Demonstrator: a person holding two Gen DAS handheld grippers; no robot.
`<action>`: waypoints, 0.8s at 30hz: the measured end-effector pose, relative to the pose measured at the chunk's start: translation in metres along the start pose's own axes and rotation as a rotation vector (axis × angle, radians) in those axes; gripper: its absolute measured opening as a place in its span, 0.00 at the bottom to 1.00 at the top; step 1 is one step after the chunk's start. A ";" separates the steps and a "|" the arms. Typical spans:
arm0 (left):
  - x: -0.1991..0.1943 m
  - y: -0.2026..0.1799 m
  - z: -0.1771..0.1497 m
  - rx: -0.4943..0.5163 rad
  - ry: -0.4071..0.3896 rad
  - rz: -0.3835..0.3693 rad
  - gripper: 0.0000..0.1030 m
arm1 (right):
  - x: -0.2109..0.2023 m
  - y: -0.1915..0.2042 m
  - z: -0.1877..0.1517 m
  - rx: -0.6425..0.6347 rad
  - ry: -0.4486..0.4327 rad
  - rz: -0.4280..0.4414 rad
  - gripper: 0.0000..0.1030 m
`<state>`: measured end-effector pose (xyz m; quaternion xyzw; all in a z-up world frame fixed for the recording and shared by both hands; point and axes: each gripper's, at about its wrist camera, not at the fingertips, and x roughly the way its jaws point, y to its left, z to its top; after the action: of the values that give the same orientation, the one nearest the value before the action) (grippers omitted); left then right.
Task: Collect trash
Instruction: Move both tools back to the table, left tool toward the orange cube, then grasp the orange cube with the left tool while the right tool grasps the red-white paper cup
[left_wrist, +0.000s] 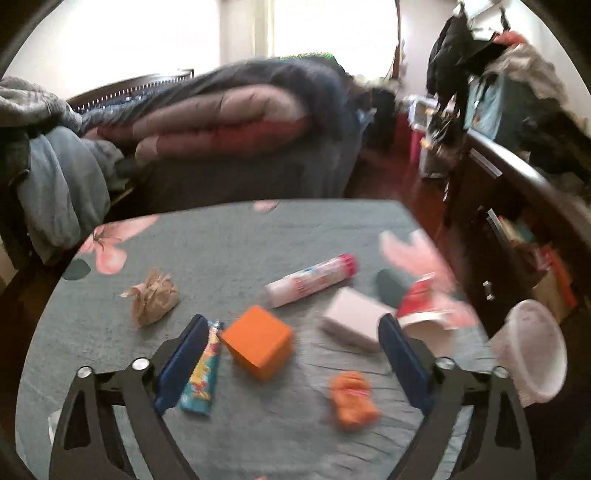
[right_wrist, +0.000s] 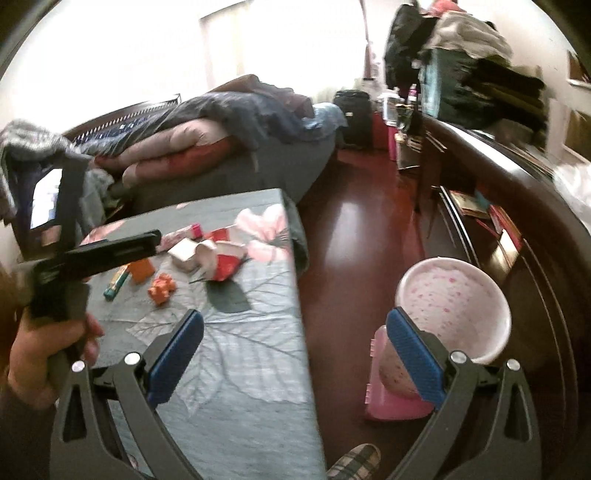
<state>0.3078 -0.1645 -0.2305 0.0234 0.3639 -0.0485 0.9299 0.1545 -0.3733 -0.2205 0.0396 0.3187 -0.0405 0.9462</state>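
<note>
**Inspector:** Your left gripper (left_wrist: 291, 354) hangs over the counter (left_wrist: 221, 251) with its jaws spread wide and nothing between them. Nearest to it lie a colourful snack wrapper (left_wrist: 202, 373), touching the left finger's inner face as seen from the left wrist, an orange cube (left_wrist: 258, 341) and a crumpled orange scrap (left_wrist: 352, 400).

**Operator:** And my right?

**Inspector:** Your right gripper (right_wrist: 295, 358) also stands wide apart and empty. It straddles the counter's right edge: its left finger over the cloth, its right finger over the pink-speckled bin (right_wrist: 454, 306) on the red floor (right_wrist: 354, 236). A pink box (right_wrist: 391, 402) sits against the bin's base.

**Operator:** What lies further out?

**Inspector:** Past the cube, a white-and-pink tube (left_wrist: 312, 280) lies on its side. Right of it is a pale block (left_wrist: 354, 321), and just beyond that a tipped red-and-white paper cup (left_wrist: 424, 306); motion blur there leaves me unsure whether block and cup touch. A crumpled brown paper ball (left_wrist: 153, 297) sits apart, on the left of the cloth.

**Operator:** And the bin from the left side?

**Inspector:** It shows off the counter's right edge, well apart from the trash. Behind the counter stands a bed (left_wrist: 240, 118) heaped with quilts; a dark dresser (right_wrist: 517, 206) runs along the right.
</note>
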 end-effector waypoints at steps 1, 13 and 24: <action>0.010 0.004 0.000 0.009 0.006 -0.003 0.83 | 0.005 0.005 0.001 -0.012 0.006 0.000 0.97; 0.022 0.018 0.009 0.041 0.000 -0.042 0.22 | 0.078 0.053 0.041 -0.073 0.083 0.079 0.96; 0.018 0.031 0.005 0.012 0.013 -0.093 0.32 | 0.131 0.083 0.061 -0.105 0.144 0.085 0.96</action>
<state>0.3276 -0.1352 -0.2389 0.0123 0.3705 -0.0935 0.9240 0.3033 -0.3042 -0.2478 0.0061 0.3855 0.0194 0.9225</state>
